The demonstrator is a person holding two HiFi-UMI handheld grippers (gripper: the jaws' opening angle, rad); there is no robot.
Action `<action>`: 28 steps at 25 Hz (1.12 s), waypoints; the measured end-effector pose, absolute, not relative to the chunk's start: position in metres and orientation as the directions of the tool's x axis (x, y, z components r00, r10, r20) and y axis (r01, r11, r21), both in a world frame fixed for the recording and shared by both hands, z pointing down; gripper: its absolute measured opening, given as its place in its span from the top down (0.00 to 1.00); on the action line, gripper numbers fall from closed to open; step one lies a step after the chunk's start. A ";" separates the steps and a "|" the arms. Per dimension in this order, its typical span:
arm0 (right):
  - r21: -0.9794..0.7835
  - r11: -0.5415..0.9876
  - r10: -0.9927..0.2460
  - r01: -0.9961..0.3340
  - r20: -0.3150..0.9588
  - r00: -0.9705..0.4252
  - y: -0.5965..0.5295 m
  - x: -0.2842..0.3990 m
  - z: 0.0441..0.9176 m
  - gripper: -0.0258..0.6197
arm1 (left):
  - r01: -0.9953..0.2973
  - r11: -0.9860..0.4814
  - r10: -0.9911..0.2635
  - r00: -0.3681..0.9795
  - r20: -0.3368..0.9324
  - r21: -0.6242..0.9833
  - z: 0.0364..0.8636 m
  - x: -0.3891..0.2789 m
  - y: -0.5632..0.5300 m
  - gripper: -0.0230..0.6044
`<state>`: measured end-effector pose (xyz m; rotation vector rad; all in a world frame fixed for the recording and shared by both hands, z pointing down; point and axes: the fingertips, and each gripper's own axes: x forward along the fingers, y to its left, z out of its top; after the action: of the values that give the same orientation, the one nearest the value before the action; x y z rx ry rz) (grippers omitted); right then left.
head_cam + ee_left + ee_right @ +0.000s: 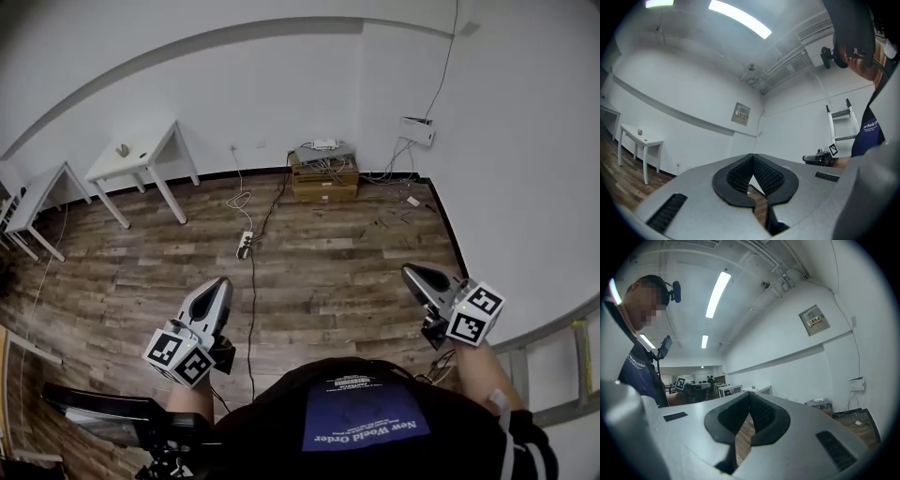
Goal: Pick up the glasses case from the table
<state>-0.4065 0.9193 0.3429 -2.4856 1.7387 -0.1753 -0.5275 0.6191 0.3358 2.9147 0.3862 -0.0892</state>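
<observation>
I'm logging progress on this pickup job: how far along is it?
Done: nothing visible. In hand: nothing; the left gripper and right gripper are both shut and empty, held level over the wooden floor. No glasses case can be made out; the white table by the wall bears small items too small to tell. Remaining: find it, open, grip, lift.

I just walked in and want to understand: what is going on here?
A person stands over a wood floor with tongs in each hand. The left tongs and right tongs are both shut and empty, pointing level. No glasses case can be made out. White tables stand by the far wall, and one carries items too small to tell. The pick-up has not begun.
</observation>
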 end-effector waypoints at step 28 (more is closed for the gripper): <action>-0.141 -0.184 -0.983 -0.973 0.042 0.180 0.677 -0.051 0.325 0.97 | 0.284 -0.941 0.271 0.958 -0.095 0.183 0.335 -0.164 0.444 0.97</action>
<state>-0.0514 0.6768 0.3254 -2.3482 1.9521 -0.1883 -0.1635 0.4440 0.3352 2.9144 0.4170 -0.1015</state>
